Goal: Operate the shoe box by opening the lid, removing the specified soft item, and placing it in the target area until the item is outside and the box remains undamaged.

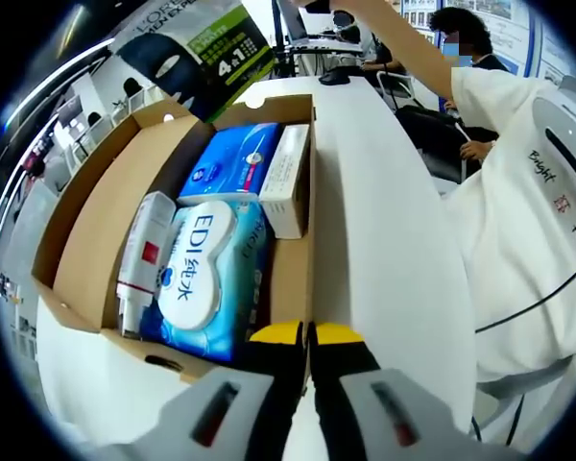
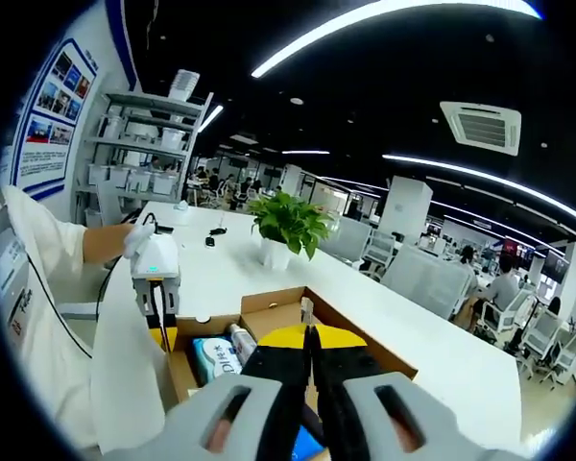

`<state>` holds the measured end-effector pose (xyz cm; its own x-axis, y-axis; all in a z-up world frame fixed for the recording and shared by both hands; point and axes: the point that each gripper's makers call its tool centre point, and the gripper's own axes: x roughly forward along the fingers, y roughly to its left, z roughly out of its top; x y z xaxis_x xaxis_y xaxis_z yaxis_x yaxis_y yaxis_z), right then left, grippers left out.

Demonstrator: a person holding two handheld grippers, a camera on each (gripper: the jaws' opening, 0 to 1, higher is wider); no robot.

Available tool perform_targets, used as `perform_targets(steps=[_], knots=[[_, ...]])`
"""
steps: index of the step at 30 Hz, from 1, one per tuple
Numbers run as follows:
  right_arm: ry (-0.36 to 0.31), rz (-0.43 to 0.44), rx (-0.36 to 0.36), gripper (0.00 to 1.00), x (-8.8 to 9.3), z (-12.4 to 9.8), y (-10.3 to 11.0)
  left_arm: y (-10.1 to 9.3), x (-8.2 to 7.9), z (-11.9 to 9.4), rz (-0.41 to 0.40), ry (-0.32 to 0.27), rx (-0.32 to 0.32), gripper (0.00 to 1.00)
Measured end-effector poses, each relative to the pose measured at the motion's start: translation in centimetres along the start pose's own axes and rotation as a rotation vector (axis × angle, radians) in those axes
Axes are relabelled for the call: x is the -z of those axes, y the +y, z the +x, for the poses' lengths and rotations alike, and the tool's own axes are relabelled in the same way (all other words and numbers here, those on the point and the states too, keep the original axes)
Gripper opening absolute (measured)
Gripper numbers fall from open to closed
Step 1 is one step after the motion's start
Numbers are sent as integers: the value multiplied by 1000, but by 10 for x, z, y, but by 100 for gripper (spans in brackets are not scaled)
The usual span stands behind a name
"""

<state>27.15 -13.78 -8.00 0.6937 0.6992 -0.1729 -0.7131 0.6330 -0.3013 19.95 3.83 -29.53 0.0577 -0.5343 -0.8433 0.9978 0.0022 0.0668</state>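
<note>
White desk point(image 1: 384, 221), box point(image 1: 86, 259) lid already open, both tongs point(image 1: 307, 338) point(image 2: 309, 336) pinched shut and empty; next, open over the wipes pack point(image 1: 211, 279) at ten o'clock.

One open box point(image 1: 86, 240) sits on one counter point(image 1: 374, 221). Inside lie one wipes pack point(image 1: 206, 274), one white bottle point(image 1: 144, 254), one blue pack point(image 1: 232, 158) and one white carton point(image 1: 286, 178). One potted plant point(image 2: 286, 226) stands beyond.

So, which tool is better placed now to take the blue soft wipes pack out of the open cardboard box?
Probably the left tool: it sits shut at the cardboard box's near edge, beside the blue soft wipes pack. The right tool is raised higher.
</note>
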Motion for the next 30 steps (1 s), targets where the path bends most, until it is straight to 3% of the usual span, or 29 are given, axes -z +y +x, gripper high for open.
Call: perform_targets(steps=[6, 13, 24, 30], knots=[[-22, -12, 50, 0, -5, -12, -12, 0, 0, 0, 2, 4, 0, 2], [-77, 14, 38, 0, -7, -23, -13, 0, 0, 0, -1, 8, -2, 2], [-119, 10, 112, 0, -12, -45, -28, 1, 0, 0, -5, 2, -7, 2], [-134, -6, 157, 0, -3, -60, -39, 2, 0, 0, -11, 0, -14, 3]])
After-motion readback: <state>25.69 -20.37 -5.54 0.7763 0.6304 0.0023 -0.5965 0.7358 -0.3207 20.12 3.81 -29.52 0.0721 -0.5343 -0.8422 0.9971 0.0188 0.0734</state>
